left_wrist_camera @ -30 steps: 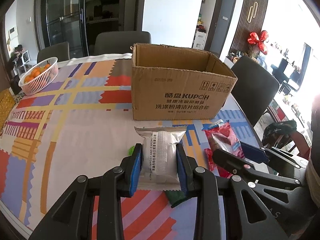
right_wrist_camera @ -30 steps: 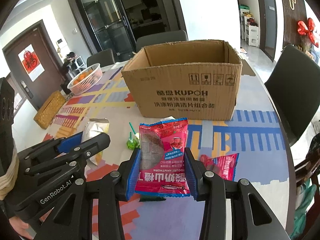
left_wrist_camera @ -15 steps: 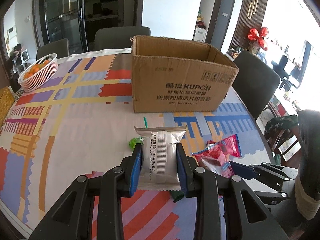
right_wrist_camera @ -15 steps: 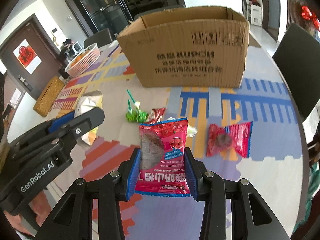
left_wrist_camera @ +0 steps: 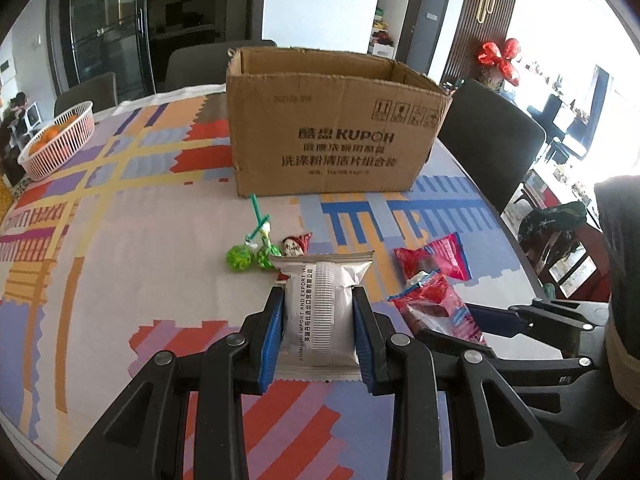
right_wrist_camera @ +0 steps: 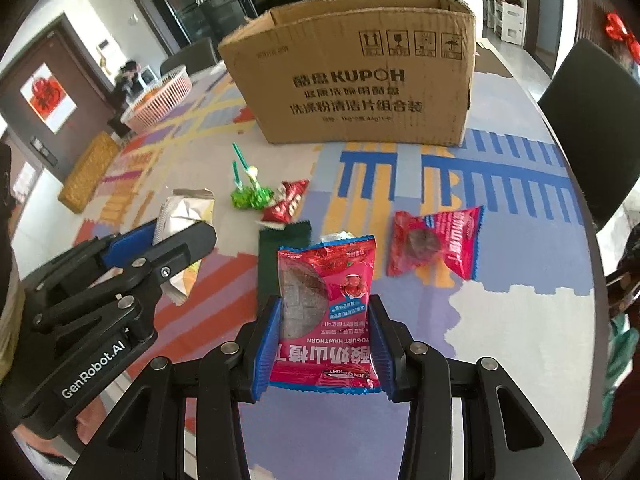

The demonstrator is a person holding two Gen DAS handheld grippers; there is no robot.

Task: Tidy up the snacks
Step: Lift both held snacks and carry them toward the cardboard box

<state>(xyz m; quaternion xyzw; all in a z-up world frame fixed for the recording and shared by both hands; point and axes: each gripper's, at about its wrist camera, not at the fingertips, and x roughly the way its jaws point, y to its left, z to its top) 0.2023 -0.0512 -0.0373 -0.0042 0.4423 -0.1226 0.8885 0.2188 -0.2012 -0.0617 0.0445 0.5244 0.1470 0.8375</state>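
Note:
My left gripper (left_wrist_camera: 319,306) is shut on a silver snack packet (left_wrist_camera: 320,308), held above the patterned tablecloth. My right gripper (right_wrist_camera: 325,314) is shut on a red hawthorn snack packet (right_wrist_camera: 326,312); from the left wrist view this packet (left_wrist_camera: 438,310) shows at the right. An open cardboard box (left_wrist_camera: 332,124) stands upright beyond both grippers. On the cloth between lie two green lollipops (right_wrist_camera: 248,194), a small red candy (right_wrist_camera: 286,202), a dark green wrapper (right_wrist_camera: 280,254) and another red packet (right_wrist_camera: 436,242).
A white basket of oranges (left_wrist_camera: 56,140) sits at the table's far left. Dark chairs stand behind the box and at the right edge (left_wrist_camera: 490,136). The table's round edge (right_wrist_camera: 596,240) runs close on the right.
Both grippers have sunk and tipped further down toward the table, each keeping its packet. The box now looks farther off, and more loose snacks on the cloth have come into view.

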